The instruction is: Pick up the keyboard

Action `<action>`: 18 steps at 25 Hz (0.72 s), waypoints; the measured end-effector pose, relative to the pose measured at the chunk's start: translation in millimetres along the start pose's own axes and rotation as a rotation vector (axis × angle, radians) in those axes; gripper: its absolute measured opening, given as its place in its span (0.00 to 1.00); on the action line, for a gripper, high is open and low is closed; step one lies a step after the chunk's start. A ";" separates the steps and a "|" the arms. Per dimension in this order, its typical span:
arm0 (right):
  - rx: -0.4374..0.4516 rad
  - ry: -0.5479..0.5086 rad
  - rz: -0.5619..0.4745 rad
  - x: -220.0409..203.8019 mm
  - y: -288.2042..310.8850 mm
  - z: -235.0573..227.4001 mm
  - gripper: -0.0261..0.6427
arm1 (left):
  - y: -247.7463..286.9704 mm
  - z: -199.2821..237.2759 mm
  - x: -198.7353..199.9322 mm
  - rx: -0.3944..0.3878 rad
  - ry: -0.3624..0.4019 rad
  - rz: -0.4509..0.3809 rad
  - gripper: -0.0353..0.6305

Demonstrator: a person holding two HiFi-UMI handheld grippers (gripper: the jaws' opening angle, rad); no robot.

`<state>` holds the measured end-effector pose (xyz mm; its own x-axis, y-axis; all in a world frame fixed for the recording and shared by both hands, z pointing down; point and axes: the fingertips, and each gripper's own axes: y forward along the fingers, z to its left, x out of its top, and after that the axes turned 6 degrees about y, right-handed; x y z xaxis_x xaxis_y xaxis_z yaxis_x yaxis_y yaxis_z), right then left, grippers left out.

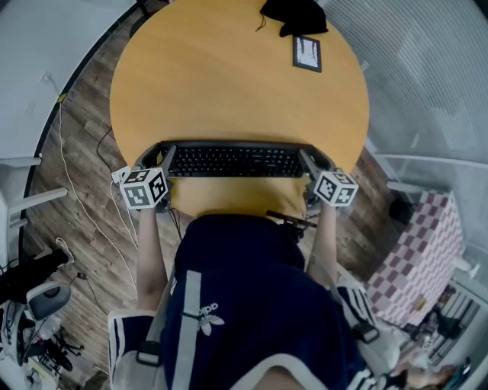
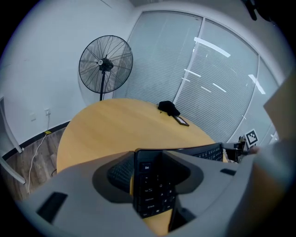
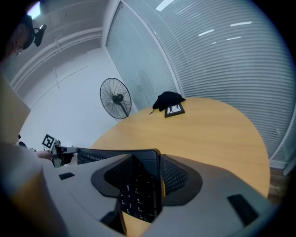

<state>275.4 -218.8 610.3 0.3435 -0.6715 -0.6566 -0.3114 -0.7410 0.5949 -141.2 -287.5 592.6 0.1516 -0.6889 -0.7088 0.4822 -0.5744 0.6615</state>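
A black keyboard [image 1: 232, 161] lies crosswise at the near edge of the round wooden table [image 1: 229, 84], right in front of the person. My left gripper [image 1: 164, 158] is shut on the keyboard's left end, and my right gripper [image 1: 309, 160] is shut on its right end. In the left gripper view the keyboard [image 2: 152, 192] stands clamped between the grey jaws of the left gripper [image 2: 151, 163]. The right gripper view shows the same, with the keyboard [image 3: 138, 196] in the right gripper [image 3: 145, 166]. I cannot tell whether the keyboard is off the tabletop.
A black cloth [image 1: 293, 15] and a small dark frame [image 1: 307, 53] lie at the table's far side. A standing fan [image 2: 105, 65] is beyond the table, in front of the glass wall with blinds. A checkered object [image 1: 419, 259] stands on the floor to the right, and white cables [image 1: 76, 190] run along the floor to the left.
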 end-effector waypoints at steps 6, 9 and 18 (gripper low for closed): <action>-0.004 -0.051 -0.053 19.7 -14.6 16.7 0.31 | -12.7 -4.2 19.0 -0.004 0.027 -0.070 0.32; 0.009 -0.066 -0.098 32.7 -20.5 25.4 0.31 | -21.1 -3.6 32.6 -0.008 0.037 -0.117 0.32; 0.029 -0.169 -0.257 86.6 -66.7 67.2 0.31 | -64.8 -17.3 81.0 -0.017 0.079 -0.293 0.32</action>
<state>266.3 -227.5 482.6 0.2630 -0.4505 -0.8532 -0.2596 -0.8847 0.3871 -145.3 -298.5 488.1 0.0707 -0.4577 -0.8863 0.5294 -0.7359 0.4223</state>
